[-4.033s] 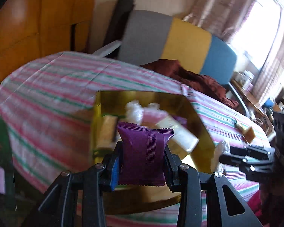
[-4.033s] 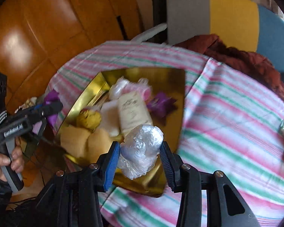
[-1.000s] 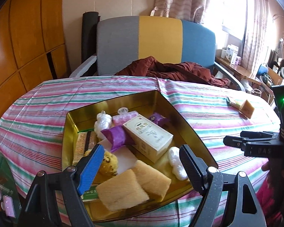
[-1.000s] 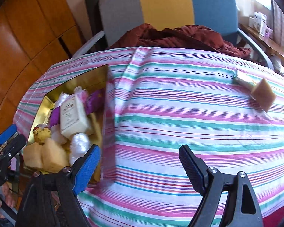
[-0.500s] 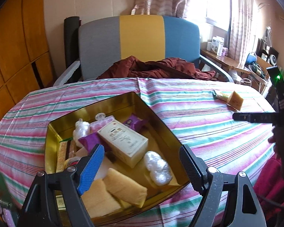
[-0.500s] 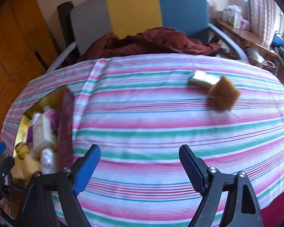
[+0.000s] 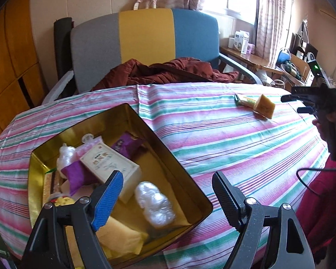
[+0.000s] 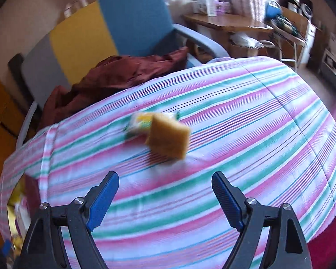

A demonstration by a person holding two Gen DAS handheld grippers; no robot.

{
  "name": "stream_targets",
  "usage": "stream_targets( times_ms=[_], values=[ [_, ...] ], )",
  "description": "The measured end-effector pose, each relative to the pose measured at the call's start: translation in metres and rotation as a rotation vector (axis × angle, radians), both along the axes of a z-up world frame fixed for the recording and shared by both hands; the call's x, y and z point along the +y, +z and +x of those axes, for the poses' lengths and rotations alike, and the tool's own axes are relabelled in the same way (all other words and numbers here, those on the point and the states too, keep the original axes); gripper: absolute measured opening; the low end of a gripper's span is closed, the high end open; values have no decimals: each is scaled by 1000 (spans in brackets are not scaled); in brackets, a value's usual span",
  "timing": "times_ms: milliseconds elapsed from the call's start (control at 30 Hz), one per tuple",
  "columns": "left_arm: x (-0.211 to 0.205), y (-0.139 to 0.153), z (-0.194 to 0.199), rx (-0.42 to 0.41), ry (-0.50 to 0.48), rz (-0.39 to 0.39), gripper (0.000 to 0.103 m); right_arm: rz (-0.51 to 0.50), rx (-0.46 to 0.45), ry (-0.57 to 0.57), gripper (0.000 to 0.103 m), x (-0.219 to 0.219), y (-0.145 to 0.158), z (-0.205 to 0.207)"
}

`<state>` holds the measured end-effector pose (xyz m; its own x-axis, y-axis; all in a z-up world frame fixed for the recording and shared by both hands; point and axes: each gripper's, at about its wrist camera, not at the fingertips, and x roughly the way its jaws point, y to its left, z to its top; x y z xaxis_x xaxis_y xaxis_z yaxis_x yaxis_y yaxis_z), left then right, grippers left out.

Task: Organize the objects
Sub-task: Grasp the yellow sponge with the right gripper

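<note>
Bench: covered by striped cloth [image 7: 224, 134], pink, green and white.
Sponge [image 8: 169, 137]: yellow block, seen lying on the cloth at the far right side of the bench, touching a small wrapped packet [image 8: 141, 123]; blurred in the right wrist view.
Gold tin [image 7: 179, 168]: placed at the bench's left side, filled with a cream box [image 7: 110, 163], purple sachets [image 7: 78, 176], a clear plastic bundle [image 7: 154, 204], yellow sponges [image 7: 121, 235].
Left gripper [image 7: 166, 198]: jaws spread wide, nothing held, positioned over the tin's near corner.
Right gripper [image 8: 165, 198]: jaws spread wide, nothing held, pointed at the sponge, apart from it.
Background: tricolour chair [image 7: 145, 38], red-brown garment [image 7: 163, 71] draped on its seat.
</note>
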<state>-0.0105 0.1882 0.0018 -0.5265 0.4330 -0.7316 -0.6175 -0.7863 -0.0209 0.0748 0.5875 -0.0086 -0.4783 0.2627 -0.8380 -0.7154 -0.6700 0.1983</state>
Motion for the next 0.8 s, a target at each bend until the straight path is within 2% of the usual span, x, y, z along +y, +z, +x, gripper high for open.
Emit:
stream_targets(
  times_ms=[133,267,367,433,500,600,633,800],
  values=[
    [10,-3,-5,-19,-10,-5,82,-21,-25,-3,87,19,-16,-20],
    [21,-5,-10,-27,-20,-13,82,-85,-9,-74,88,39,-32,-38],
    [29,-7,-14,-33,-28,-19,82,-96,-22,-137,88,54,-43,-52],
    [35,-7,-16,-35,-35,-23,82,-117,-32,-138,87,59,-51,-61],
    [41,-7,-18,-40,-46,-27,82,-161,-29,-97,63,60,-59,-67],
    [48,-5,-20,-40,-54,-26,82,-118,-39,-57,51,53,-53,-66],
    [53,-4,-21,-40,-59,-25,82,-110,-36,-32,37,49,-49,-63],
    [76,1,-26,-54,-89,-17,82,-41,-15,16,37,43,-27,-42]
  ],
)
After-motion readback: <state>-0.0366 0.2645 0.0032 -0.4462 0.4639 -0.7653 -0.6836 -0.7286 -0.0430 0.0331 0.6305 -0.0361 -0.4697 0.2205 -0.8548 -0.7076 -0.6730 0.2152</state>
